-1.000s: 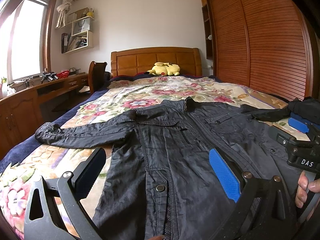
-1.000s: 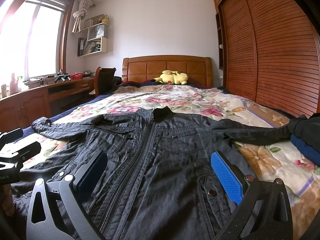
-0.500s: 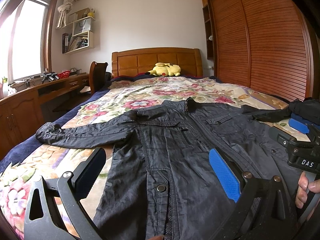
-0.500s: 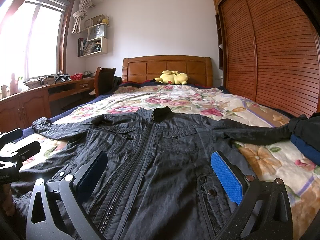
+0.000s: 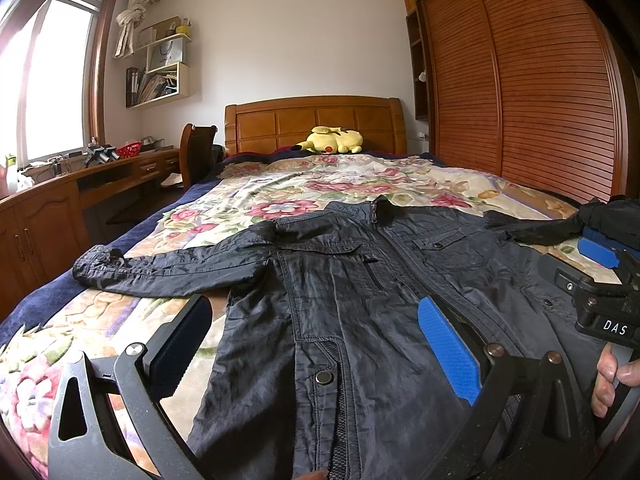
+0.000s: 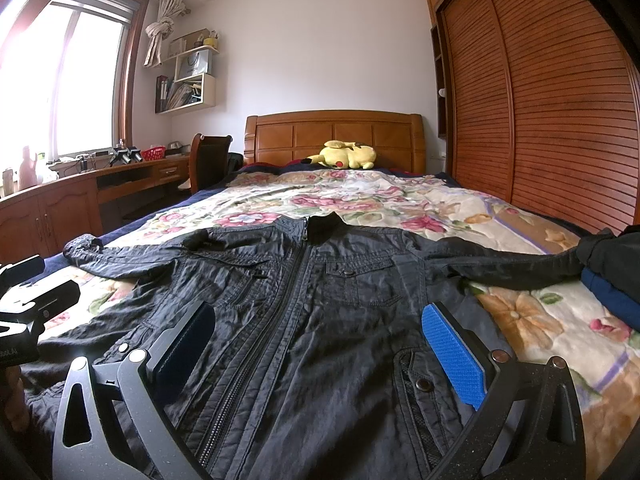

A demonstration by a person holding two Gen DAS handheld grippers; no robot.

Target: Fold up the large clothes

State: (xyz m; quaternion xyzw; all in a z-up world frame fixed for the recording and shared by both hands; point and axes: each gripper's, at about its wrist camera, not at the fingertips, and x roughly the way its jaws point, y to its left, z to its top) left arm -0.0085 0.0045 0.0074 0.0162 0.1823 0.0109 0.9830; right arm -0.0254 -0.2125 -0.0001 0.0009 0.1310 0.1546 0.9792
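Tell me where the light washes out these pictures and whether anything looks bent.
Left wrist view: the bright window blows out to white, and the slatted wooden wardrobe doors bow from fisheye. Right wrist view: same window glare; the black zip-up jacket stays sharp.

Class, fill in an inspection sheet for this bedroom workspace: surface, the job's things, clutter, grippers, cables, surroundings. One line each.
Surface: bed with floral bedspread.
Job's things: black jacket lies flat, front up, zipped, both sleeves spread sideways.
Clutter: yellow plush toy by the headboard; dark clothes pile at the bed's right edge, over the right sleeve's end.
Grippers: left gripper and right gripper both open, above the jacket's lower part, holding nothing.
Cables: nothing seen on the bed.
Surroundings: slatted wardrobe to the right, desk and window to the left.
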